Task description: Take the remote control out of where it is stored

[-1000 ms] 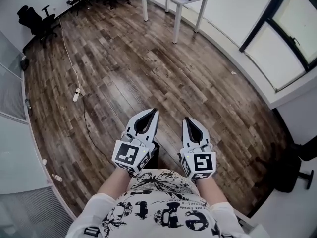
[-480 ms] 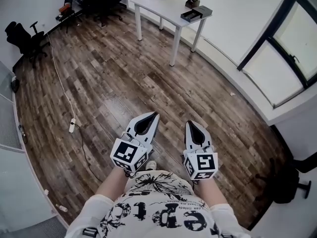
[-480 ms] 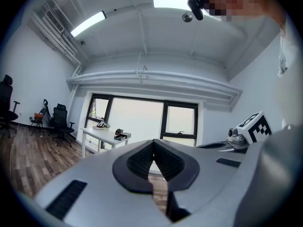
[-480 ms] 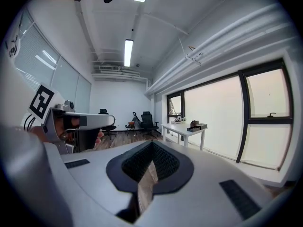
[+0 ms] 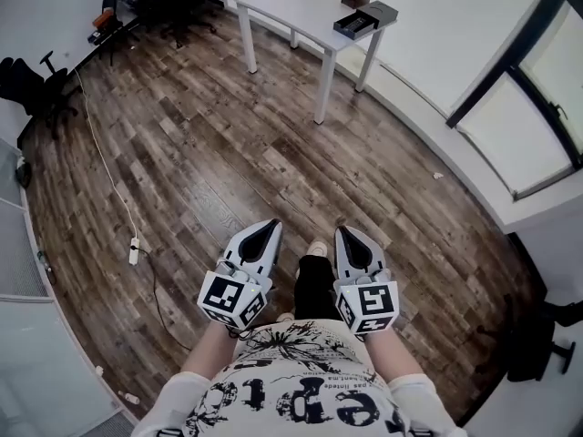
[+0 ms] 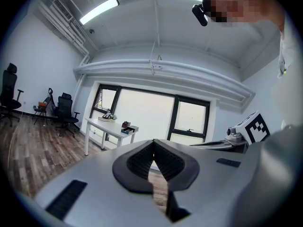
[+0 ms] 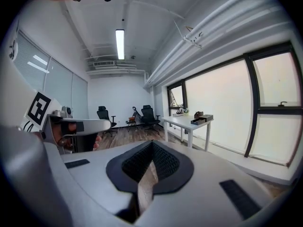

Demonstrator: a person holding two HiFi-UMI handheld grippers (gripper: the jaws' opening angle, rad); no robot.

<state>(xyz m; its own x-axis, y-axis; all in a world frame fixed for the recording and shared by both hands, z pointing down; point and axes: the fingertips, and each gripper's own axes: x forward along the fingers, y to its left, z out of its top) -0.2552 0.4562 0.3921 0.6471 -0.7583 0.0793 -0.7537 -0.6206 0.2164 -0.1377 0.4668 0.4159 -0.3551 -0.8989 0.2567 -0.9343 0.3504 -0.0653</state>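
No remote control showed in any view. A dark box [image 5: 364, 19] at the end of the white counter [image 5: 291, 3] looked its likeliest store, well apart from both claws. The left claw [image 5: 270, 228] and right claw [image 5: 350, 235] were each closed on nothing, above the wood floor [image 5: 200, 144]. Arriving with them closed could shove that box off the counter's corner.

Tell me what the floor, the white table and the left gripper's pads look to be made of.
Floor: brown wood-grain planks with a soft sheen; wood or laminate, cannot tell which. White table: smooth matte top on square legs, likely painted or laminated board. Pads of the left gripper: black, ribbed, matte, probably rubber or soft plastic.
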